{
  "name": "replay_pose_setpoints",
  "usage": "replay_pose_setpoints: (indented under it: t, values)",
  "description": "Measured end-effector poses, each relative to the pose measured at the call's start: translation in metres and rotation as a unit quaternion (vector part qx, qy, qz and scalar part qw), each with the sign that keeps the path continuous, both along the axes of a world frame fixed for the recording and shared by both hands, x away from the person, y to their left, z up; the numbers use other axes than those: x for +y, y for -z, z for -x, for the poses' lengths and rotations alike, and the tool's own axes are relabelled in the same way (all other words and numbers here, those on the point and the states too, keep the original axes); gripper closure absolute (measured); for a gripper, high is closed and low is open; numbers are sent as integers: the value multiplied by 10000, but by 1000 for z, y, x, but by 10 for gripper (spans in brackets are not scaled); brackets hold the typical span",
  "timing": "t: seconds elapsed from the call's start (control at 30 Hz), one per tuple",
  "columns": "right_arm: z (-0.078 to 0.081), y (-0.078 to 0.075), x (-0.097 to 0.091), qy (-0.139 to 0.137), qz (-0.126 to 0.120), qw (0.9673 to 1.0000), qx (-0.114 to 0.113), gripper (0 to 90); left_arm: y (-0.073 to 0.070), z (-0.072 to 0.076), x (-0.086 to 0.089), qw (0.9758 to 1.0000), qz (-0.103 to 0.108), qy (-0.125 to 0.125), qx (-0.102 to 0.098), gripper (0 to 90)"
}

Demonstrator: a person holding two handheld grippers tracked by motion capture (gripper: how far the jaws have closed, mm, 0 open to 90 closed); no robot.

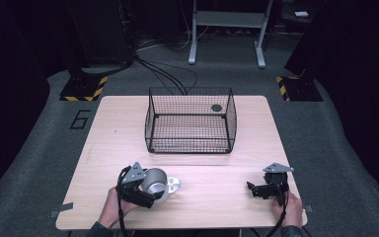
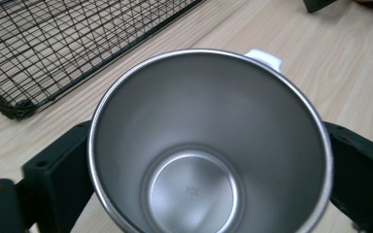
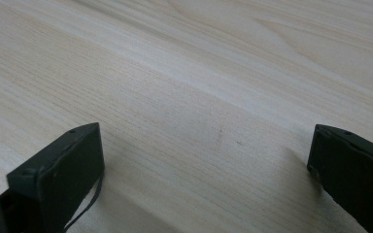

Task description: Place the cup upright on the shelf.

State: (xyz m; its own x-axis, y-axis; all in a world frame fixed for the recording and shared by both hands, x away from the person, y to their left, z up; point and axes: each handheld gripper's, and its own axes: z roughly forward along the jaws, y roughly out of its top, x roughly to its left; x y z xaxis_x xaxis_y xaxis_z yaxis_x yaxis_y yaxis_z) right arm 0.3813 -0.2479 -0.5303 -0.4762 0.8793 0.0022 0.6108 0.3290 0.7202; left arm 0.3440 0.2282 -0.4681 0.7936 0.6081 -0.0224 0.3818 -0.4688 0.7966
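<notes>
Left gripper [image 1: 150,190] was clamped on a stainless steel mug [image 2: 209,145] at the table's [image 1: 217,207] near-left edge, jaws against both walls. Mug mouth faced the gripper camera, white handle [image 2: 264,58] on the far side. Stamped base marking was unreadable. Right gripper [image 1: 256,190] rested apart, jaws spread over bare wood.

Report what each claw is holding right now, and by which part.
The left claw grips the shiny steel mug with a white handle across its round body, one jaw on each side. The right claw is open over the wooden table, holding nothing.
</notes>
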Motion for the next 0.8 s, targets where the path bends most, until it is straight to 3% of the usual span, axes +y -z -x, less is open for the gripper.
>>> replay_pose_setpoints:
  t: [0.1, 0.8]
  values:
    - [0, 0, 0, -3, 24, 10000, 28, 0, 2, 1, 0, 9999, 94, -41, -16, 59]
    - [0, 0, 0, -3, 25, 10000, 28, 0, 0, 5, -5, 9999, -21, -11, -162, 65]
